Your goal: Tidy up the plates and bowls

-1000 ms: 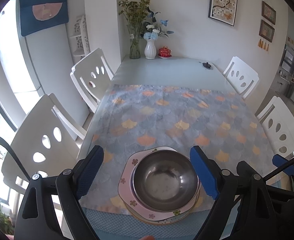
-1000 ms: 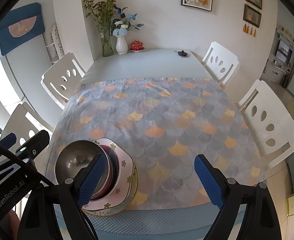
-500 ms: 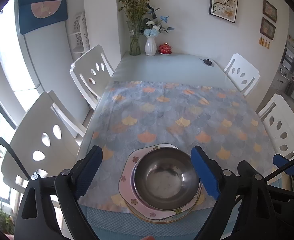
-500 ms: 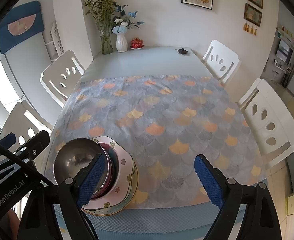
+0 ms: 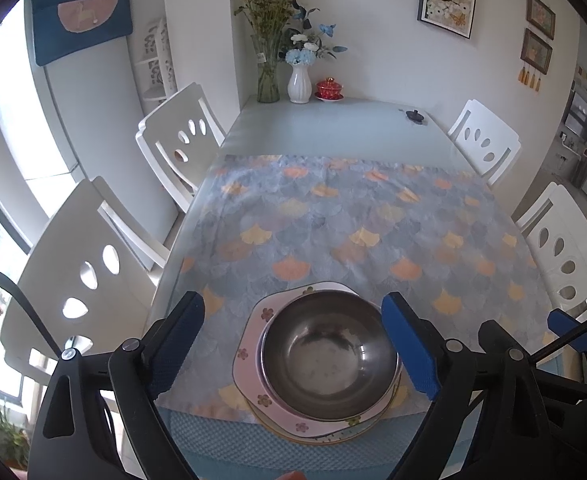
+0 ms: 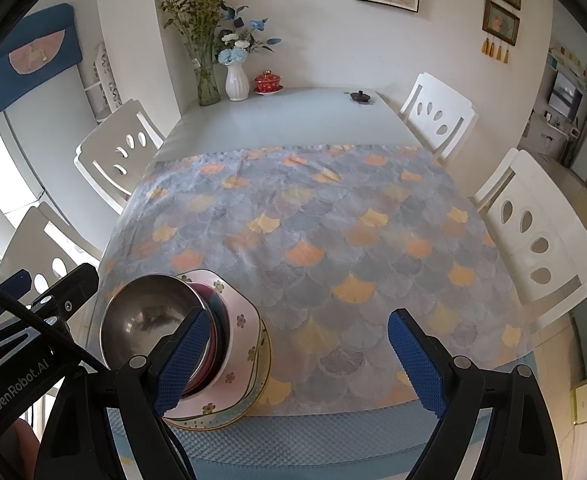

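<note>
Stack noted at the near edge of the table [image 5: 333, 128], at 6 o'clock in my left wrist view: a round, polished steel bowl [image 5: 329, 356] seated on top; beneath it a dark red rim, seen from the right wrist view only [image 6: 217, 320]; then a pink angular plate [image 5: 253, 344] with small flower prints, glazed and smooth; then a cream plate [image 6: 263, 364] with a thin dark line at its rim. The stack rests on a cloth [image 5: 353, 220] printed in grey-blue scales with orange and yellow fans; a blue waffle-textured mat [image 6: 313, 432] lies under its near hem. My left gripper [image 5: 293, 340] hangs above the stack, jaws wide apart to either side of the bowl, dimpled blue pads [image 5: 409, 352] clear of it, nothing held. My right gripper [image 6: 297, 360] hangs over bare cloth, the stack at its 9 o'clock, jaws equally wide and empty; its left pad crosses in front of the bowl, and contact cannot be judged. White chairs [image 6: 541, 236] with oval cut-outs flank the table.
</note>
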The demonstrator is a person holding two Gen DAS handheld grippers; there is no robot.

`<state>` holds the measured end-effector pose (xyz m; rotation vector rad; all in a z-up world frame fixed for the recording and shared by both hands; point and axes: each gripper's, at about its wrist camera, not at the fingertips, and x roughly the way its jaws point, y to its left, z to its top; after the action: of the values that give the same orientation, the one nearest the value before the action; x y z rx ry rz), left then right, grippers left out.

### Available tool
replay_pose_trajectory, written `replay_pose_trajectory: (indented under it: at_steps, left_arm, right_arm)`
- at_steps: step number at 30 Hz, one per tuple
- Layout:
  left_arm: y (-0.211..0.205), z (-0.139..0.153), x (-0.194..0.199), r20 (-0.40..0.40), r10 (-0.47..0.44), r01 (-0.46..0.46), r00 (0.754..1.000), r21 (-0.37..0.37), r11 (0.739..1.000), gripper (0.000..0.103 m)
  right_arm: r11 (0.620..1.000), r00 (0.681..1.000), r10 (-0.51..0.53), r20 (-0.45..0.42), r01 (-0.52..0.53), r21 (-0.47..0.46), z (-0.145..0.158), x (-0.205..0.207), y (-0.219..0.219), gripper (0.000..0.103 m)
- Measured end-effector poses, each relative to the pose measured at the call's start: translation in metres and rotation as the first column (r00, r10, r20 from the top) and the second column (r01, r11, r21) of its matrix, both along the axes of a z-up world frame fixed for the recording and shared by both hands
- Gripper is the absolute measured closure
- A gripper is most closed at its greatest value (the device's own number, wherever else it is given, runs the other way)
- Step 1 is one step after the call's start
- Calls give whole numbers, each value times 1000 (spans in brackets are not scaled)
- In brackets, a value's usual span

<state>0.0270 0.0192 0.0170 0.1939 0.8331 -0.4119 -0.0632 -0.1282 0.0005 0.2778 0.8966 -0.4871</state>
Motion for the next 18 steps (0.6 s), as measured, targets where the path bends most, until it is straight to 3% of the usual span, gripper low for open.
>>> replay_pose_trajectory:
  at_steps: [8,18]
  left_arm:
    - [-8,-5,-1,15,1,-2,1000,76,997,13]
    - [-9,-4,-2,32,17,-20,999,101,995,13]
  right_arm:
    - [1000,1000,-21,7,21,14,2,0,-9,13]
    - [999,1000,-24,5,24,26,1,-2,-14,13]
